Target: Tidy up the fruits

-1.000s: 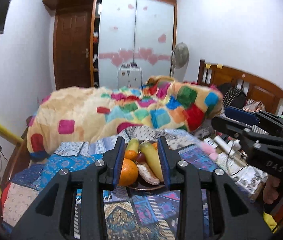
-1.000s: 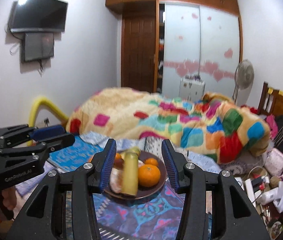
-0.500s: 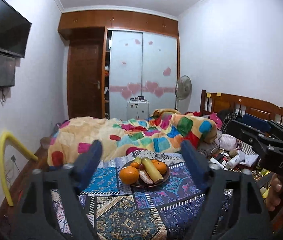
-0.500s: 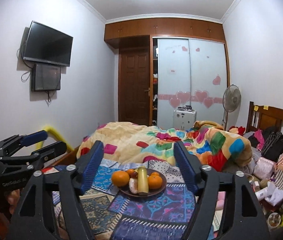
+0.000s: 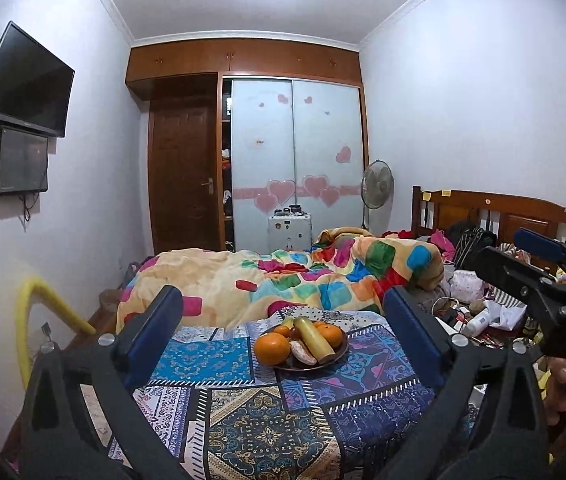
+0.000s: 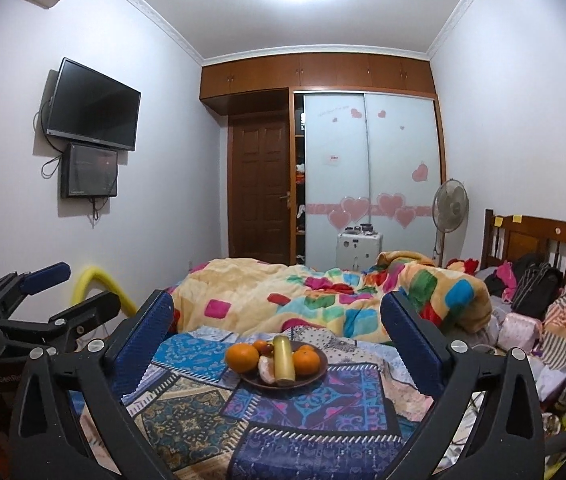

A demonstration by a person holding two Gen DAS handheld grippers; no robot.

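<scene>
A dark brown plate (image 5: 335,359) (image 6: 315,376) of fruit sits on a patterned cloth on the bed. On it lie a large orange (image 5: 271,349) (image 6: 241,357), a smaller orange (image 5: 330,335) (image 6: 306,361), a yellow banana (image 5: 315,339) (image 6: 284,361) and a peeled piece (image 5: 303,353) (image 6: 267,371). My left gripper (image 5: 283,312) is open and empty, well back from the plate. My right gripper (image 6: 277,312) is open and empty, also back from it. Each gripper shows at the edge of the other's view.
A colourful checked blanket (image 5: 283,280) is heaped behind the plate. Clutter of bags and bottles (image 5: 479,312) lies at the right by the wooden headboard (image 6: 543,240). A yellow curved bar (image 5: 35,312) stands at the left. A wardrobe and door are at the back.
Both grippers have opened wide and pulled back and up from the plate, which now looks much smaller. The fruit has stayed on the plate.
</scene>
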